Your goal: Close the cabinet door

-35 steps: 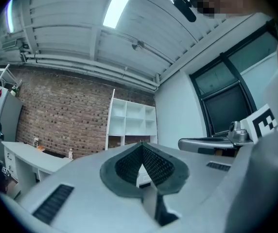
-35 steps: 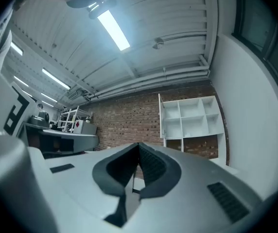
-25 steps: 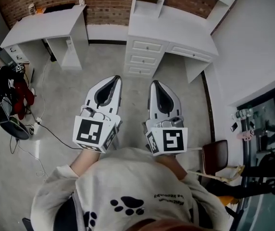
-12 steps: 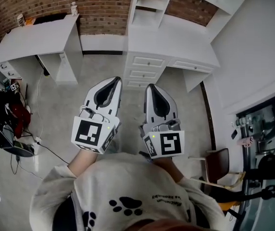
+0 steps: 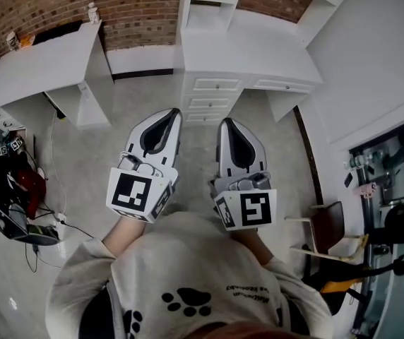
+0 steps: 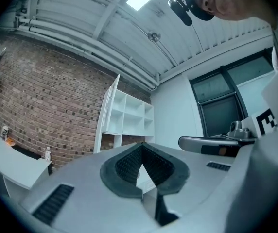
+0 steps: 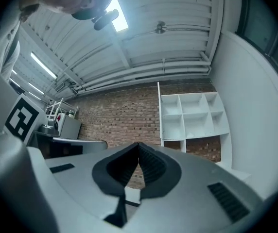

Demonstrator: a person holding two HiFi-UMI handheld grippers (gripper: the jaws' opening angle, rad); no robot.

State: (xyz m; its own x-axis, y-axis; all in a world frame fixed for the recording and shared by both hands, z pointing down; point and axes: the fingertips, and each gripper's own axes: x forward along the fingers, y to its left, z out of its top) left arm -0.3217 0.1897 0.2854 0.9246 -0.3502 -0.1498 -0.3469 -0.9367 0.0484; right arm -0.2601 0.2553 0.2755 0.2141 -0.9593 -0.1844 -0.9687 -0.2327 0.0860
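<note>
my left gripper (image 5: 168, 114): fingers (image 6: 125, 168) clenched tip to tip, grasping nothing.
my right gripper (image 5: 227, 123): likewise clenched and empty.
cabinet door (image 6: 109, 111): thin, flat white panel, apparently standing open at the left edge of the shelf unit (image 6: 135, 114); well ahead of me, untouched.
step in hand: the approach, i judge; best to lay the blunt closed tips against the panel's free edge and push evenly toward the frame.
surfaces: smooth painted board; rough brick wall (image 5: 124, 6); ribbed dark finger pads.
</note>
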